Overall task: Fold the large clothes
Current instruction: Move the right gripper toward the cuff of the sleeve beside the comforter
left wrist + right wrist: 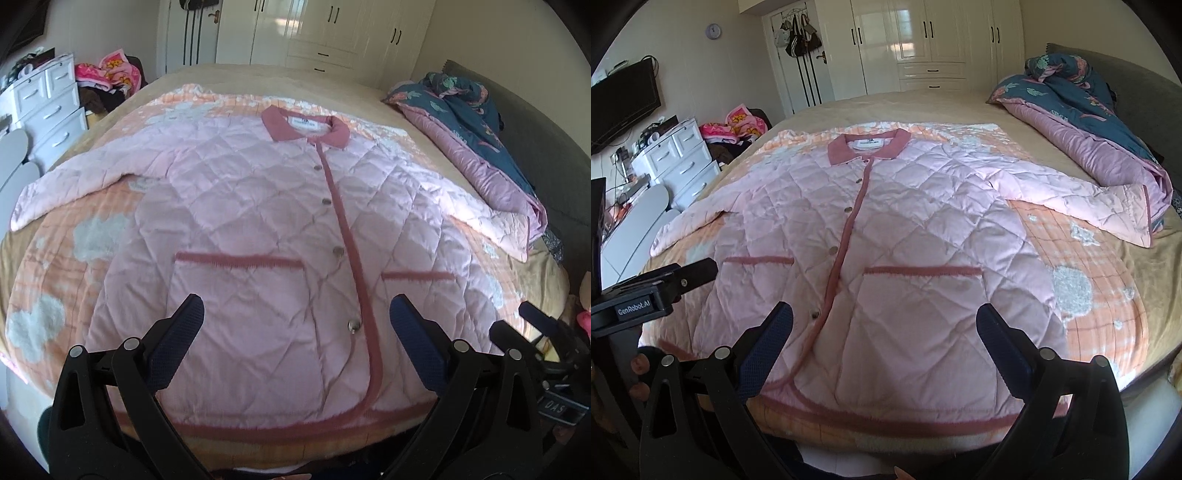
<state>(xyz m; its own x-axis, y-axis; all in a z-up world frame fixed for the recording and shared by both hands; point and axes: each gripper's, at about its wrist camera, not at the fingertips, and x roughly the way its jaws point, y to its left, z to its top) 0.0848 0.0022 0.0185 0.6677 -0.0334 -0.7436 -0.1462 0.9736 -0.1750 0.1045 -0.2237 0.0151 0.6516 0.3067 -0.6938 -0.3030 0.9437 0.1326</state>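
Note:
A pink quilted jacket [258,229] [886,229] lies flat and face up on the bed, buttoned, collar far, hem near, both sleeves spread sideways. It has dark pink trim, two front pockets and several buttons. My left gripper [295,314] hovers open above the hem, over the left pocket area, holding nothing. My right gripper [884,317] hovers open above the right pocket near the hem, also holding nothing. In the right wrist view the left gripper [683,275] shows at the left edge; in the left wrist view the right gripper [535,317] shows at the right edge.
An orange blanket [1089,258] with white patches lies under the jacket on the beige bed [923,107]. A dark floral quilt [1082,122] is heaped at the far right. White drawers [679,155], piled clothes [738,125] and wardrobes [923,40] stand beyond.

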